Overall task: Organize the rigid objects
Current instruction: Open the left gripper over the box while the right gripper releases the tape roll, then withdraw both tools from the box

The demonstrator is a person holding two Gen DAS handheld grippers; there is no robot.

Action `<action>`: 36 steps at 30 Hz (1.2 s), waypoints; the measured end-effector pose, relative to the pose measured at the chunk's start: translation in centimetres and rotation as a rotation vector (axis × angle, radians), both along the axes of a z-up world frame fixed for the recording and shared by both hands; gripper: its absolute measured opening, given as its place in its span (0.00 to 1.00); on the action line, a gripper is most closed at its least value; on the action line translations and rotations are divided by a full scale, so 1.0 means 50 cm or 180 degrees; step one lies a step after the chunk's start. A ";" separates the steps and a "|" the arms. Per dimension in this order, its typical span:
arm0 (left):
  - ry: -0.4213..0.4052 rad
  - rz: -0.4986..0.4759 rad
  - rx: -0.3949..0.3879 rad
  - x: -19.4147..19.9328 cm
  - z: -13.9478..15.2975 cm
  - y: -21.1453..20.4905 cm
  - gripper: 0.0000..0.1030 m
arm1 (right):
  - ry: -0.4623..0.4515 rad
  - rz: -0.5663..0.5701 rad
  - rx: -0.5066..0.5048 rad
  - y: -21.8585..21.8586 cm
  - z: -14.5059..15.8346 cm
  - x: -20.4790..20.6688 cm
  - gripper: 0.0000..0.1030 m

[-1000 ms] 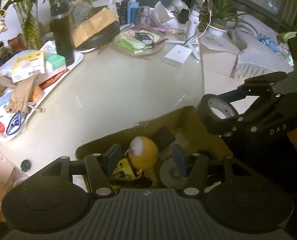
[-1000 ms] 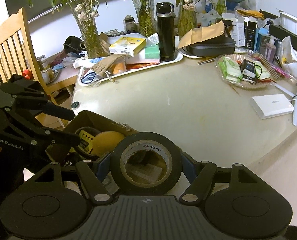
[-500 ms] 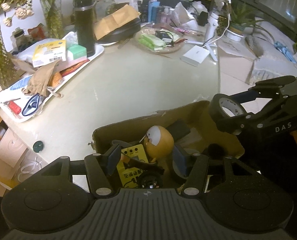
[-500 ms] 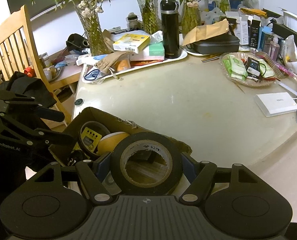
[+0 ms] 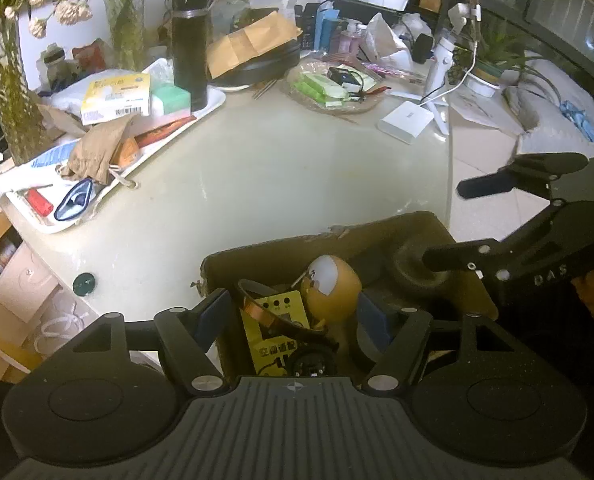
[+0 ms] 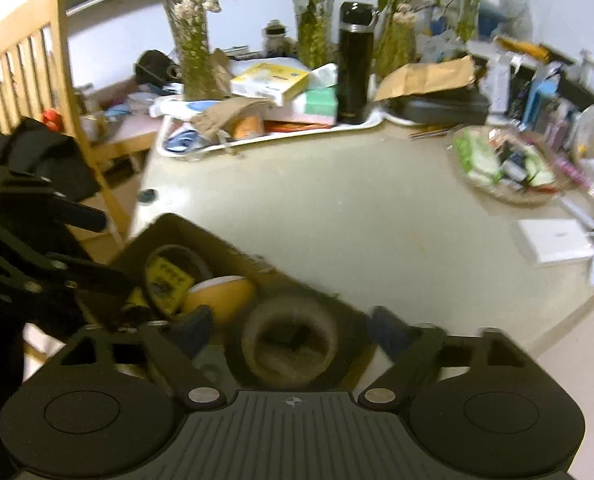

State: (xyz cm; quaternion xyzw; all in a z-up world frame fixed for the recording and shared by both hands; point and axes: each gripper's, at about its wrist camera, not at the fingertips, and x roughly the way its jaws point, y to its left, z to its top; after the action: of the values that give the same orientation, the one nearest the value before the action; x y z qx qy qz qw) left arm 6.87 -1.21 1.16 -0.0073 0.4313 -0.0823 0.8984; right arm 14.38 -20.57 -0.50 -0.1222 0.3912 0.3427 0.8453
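While both tools (image 5: pixel 293 314) (image 6: pixel 289 330) just spreading, apart over box (image 5: pixel 377 228), right casing reads "DAS".

matt cardboard box (image 5: pixel 377 236); glossy table (image 5: pixel 257 176)

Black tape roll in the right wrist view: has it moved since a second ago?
Yes. The black tape roll left the just-opening right gripper and dropped into the cardboard box.

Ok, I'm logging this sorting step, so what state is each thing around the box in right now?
Cardboard box: open-topped, at the table edge.
Black tape roll: in the box, free of the pads.
Right gripper: open, jaws just widened.
Left gripper: open, jaws just widened, over the box.
Yellow ball: in the box.
Black flask: upright, lid on.
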 end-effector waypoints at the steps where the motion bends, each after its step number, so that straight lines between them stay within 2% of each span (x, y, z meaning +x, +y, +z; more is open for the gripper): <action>1: 0.0002 0.0018 -0.0013 -0.001 0.000 0.002 0.67 | -0.0029 -0.0006 0.0019 -0.001 0.000 -0.002 0.98; 4: -0.0009 0.0045 -0.0006 -0.003 0.000 0.006 0.70 | -0.0063 -0.0059 0.0043 -0.006 0.001 -0.004 1.00; 7: -0.0057 0.0116 0.0003 -0.005 0.003 0.009 0.81 | -0.0081 -0.0099 0.0024 -0.010 0.001 -0.006 1.00; 11: -0.0119 0.0168 0.0011 -0.010 0.008 0.010 0.82 | -0.0053 -0.0174 0.0066 -0.021 0.003 -0.014 1.00; 14: -0.0222 0.0202 0.0030 -0.019 0.013 0.009 0.90 | -0.0003 -0.0310 0.0134 -0.031 0.007 -0.019 1.00; 15: -0.0258 0.0220 0.0066 -0.022 0.014 0.007 1.00 | 0.0007 -0.0371 0.0154 -0.034 0.009 -0.021 1.00; 18: -0.0283 0.0262 0.0204 -0.029 0.016 0.000 1.00 | 0.0004 -0.0537 0.0190 -0.040 0.014 -0.031 1.00; 26: -0.0440 0.0469 0.0387 -0.050 0.028 0.006 1.00 | -0.0101 -0.0873 0.0355 -0.067 0.024 -0.072 1.00; 31: -0.0384 0.0576 0.0427 -0.058 0.024 0.011 1.00 | 0.0008 -0.0877 0.0332 -0.060 0.019 -0.095 1.00; 36: -0.0241 0.0568 0.0482 -0.066 0.010 0.007 1.00 | 0.0148 -0.0838 0.0171 -0.039 0.004 -0.114 1.00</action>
State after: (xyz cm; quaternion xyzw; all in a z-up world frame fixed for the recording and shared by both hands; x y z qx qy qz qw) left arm 3.56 -0.84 1.68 0.0253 0.3997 0.0306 0.9158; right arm 8.66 -22.51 -0.30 -0.0392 0.4140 0.2420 0.8767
